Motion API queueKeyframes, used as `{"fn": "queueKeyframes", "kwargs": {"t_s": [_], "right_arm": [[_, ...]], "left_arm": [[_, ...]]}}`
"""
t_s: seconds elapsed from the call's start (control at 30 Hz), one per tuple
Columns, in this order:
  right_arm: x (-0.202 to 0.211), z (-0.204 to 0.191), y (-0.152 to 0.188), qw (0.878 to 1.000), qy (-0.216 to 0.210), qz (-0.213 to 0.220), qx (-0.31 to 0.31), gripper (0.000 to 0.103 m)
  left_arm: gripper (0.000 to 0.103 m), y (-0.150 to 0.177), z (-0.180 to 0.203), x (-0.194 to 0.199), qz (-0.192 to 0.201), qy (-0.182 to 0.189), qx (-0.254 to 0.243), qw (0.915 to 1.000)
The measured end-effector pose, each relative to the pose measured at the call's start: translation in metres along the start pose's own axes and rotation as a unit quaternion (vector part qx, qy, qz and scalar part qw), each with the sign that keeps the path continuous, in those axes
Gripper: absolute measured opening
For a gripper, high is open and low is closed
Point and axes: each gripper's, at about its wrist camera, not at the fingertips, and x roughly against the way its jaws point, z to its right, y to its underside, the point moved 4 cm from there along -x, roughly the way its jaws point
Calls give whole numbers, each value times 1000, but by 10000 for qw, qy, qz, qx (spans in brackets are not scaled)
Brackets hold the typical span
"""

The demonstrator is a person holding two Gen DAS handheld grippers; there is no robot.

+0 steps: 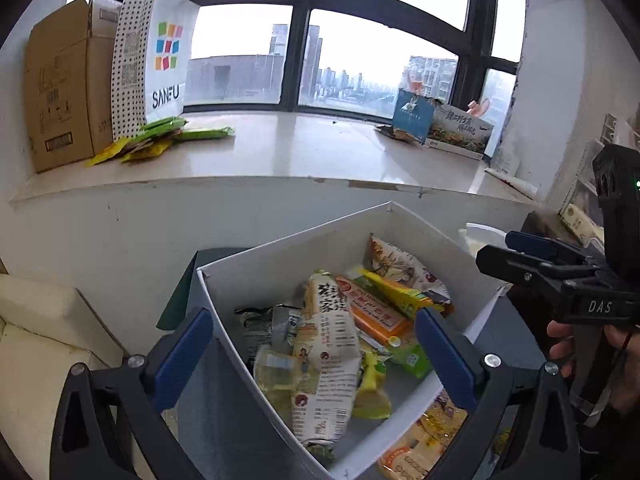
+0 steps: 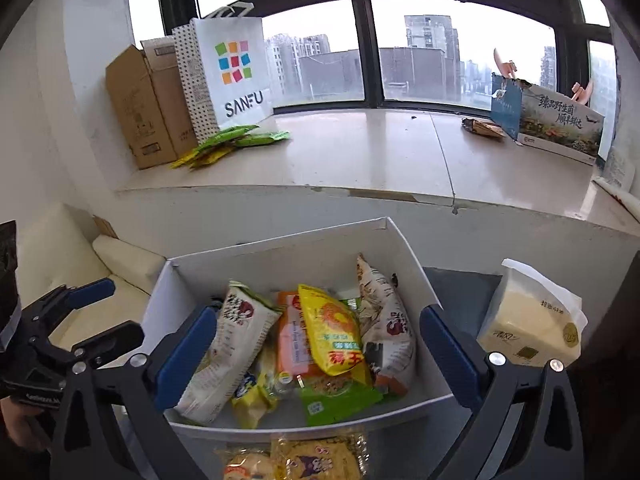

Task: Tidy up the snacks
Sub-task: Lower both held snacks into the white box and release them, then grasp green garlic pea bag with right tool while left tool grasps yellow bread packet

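The white paper bag reads "SANFU"; the right tool reads "DAS".

box: matt white card | snack packets: glossy plastic | sill: smooth, shiny

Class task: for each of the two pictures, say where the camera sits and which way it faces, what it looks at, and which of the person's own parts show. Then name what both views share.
Left wrist: on the left gripper, facing forward and down at the white box of snacks; open blue fingers show, plus the right gripper and a hand at right.
Right wrist: on the right gripper, same aim; open fingers, left gripper at left, tissue pack at right.
Shared: box, windowsill, SANFU bag.
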Motion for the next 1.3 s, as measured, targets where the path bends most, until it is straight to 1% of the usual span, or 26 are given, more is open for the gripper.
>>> {"fn": "queueKeyframes", "kwargs": {"t_s": [0.1, 0.23, 0.37, 0.43, 0.47, 0.53, 0.57, 0.63, 0.7, 0.8, 0.87, 0.93, 1.03, 1.1, 1.2, 1.3], "right_arm": [[22, -4, 6, 9996, -193, 206, -41, 103], [64, -12, 22, 9975, -416, 575, 39, 103], [121, -14, 53, 9890, -780, 1256, 1, 103], [143, -12, 72, 9833, -1030, 1499, 6, 103], [153, -10, 85, 9820, -1106, 1532, -7, 103], [166, -6, 110, 9845, -1071, 1390, -10, 103], [172, -4, 125, 9875, -1007, 1215, 5, 103], [179, 4, 152, 9923, -676, 1034, -100, 103], [185, 12, 179, 9950, -374, 904, -219, 103], [187, 20, 215, 9962, -25, 728, -468, 103], [185, 21, 236, 9969, 50, 562, -549, 103], [178, 17, 254, 9985, 48, 350, -409, 103], [166, 11, 264, 9996, 241, 90, -85, 103], [157, 7, 262, 9997, 241, -5, 62, 103], [144, 8, 260, 9997, 177, -105, 91, 103], [123, 15, 255, 9990, 338, -289, -3, 103]], "left_arm": [[103, 1, 12, 24, 151, 119, -112, 9998], [103, 13, 30, 66, 477, 420, -179, 9978], [103, 33, 48, 108, 833, 780, -173, 9933], [103, 49, 56, 125, 963, 941, -152, 9908], [103, 57, 59, 132, 1003, 1005, -164, 9897], [103, 76, 68, 141, 1006, 1051, -289, 9889], [103, 87, 71, 143, 932, 1077, -285, 9894], [103, 106, 74, 141, 686, 1201, -200, 9902], [103, 123, 72, 141, 663, 937, -45, 9934], [103, 140, 74, 141, 554, 949, 29, 9939], [103, 149, 80, 141, 499, 856, -150, 9950], [103, 156, 83, 140, 417, 828, -251, 9954], [103, 161, 85, 139, 352, 836, -278, 9955], [103, 161, 84, 140, 360, 816, -273, 9956], [103, 161, 82, 138, 288, 816, -260, 9959], [103, 163, 83, 136, 196, 796, -285, 9962]]}}
